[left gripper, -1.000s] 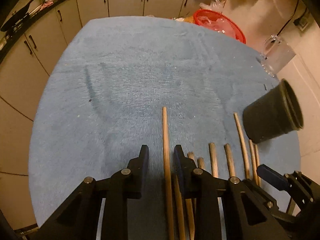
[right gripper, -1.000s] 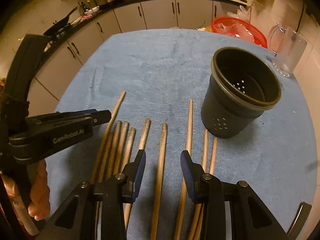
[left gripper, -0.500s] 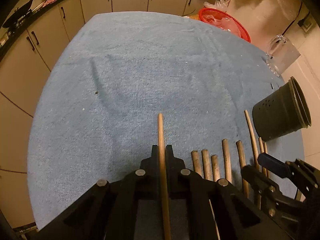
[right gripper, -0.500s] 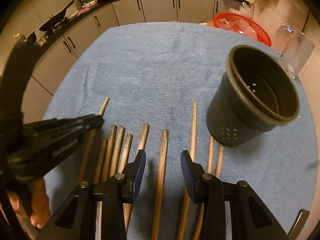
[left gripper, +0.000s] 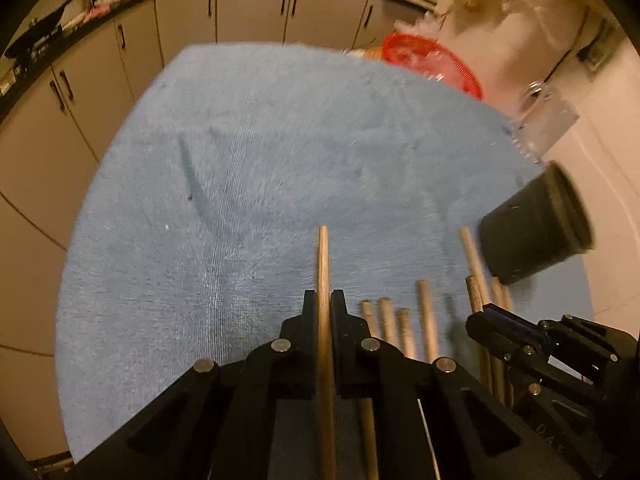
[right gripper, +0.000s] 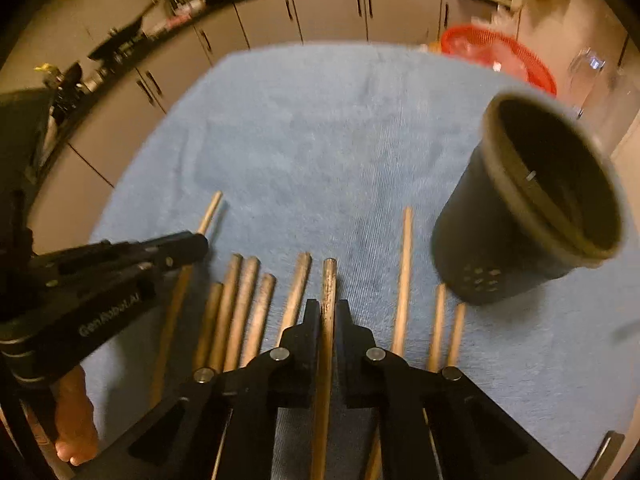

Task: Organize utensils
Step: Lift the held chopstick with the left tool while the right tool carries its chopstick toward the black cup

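In the last second both of my tools closed: my left gripper (left gripper: 324, 300) clenched the outermost chopstick (left gripper: 322, 264), and my right gripper (right gripper: 328, 312) pinched a thicker stick (right gripper: 329, 280). Both sticks were ready to lift toward the black holder (right gripper: 532, 208), which stood just right of the row on the blue towel (right gripper: 320, 128).

Ahead of my two tongs I count ten wooden chopsticks (right gripper: 405, 276), one dark round plastic holder (right gripper: 524, 204), one red mesh basket (right gripper: 500, 54) and one clear glass jug (right gripper: 600, 92).
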Motion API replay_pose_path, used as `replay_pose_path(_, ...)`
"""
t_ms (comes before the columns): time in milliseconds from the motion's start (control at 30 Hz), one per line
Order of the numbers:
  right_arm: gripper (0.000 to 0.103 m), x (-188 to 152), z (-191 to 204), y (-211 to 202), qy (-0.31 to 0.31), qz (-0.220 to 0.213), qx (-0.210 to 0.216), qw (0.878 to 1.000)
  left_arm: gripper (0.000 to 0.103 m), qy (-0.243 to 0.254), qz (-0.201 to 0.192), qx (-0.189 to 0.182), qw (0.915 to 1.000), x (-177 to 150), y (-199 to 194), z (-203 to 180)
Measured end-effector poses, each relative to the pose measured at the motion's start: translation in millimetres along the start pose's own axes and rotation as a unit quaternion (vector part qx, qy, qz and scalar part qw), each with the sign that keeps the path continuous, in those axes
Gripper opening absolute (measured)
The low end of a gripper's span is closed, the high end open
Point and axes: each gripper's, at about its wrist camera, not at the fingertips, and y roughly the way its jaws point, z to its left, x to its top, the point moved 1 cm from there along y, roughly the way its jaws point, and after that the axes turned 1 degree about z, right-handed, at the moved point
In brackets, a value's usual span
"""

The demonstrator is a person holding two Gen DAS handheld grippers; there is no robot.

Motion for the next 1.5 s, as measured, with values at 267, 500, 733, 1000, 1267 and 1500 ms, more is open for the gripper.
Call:
replay_pose_path(267,0.008,-11.9,2.3,-77.3,-0.003,-0.106,0.057,0.993,0.006,0.011,-0.078,-0.028,0.9965,-12.1,-82.1,-9.6)
replay_pose_path(500,0.008,-35.6,-1.9,-129.3,0.0,-0.163,0.075,0.984,0.006,0.019,-0.127,-0.028,0.9914,-24.3,-132.0,-20.4)
replay_pose_path(733,0.008,-47.8,-3.1,-158.1,-0.004,-0.198,0.079,0.977,0.006,0.035,-0.147,-0.019,0.9883,-29.7,-158.3,-38.2)
replay_pose_path(1000,0.008,-56.4,-10.9,-180.7,0.001,-0.225,0.081,0.971,0.006,0.044,-0.161,-0.019,0.9858,-35.6,-177.0,-48.9)
replay_pose_path(1267,0.008,-56.6,-15.7,-198.4,0.006,-0.244,0.081,0.966,0.006,0.044,-0.168,-0.014,0.9847,-34.0,-185.5,-53.2)
replay_pose_path(1500,0.008,-50.7,-21.6,-215.3,0.005,-0.262,0.076,0.962,0.006,0.046,-0.176,-0.016,0.9832,-27.2,-196.0,-60.2)
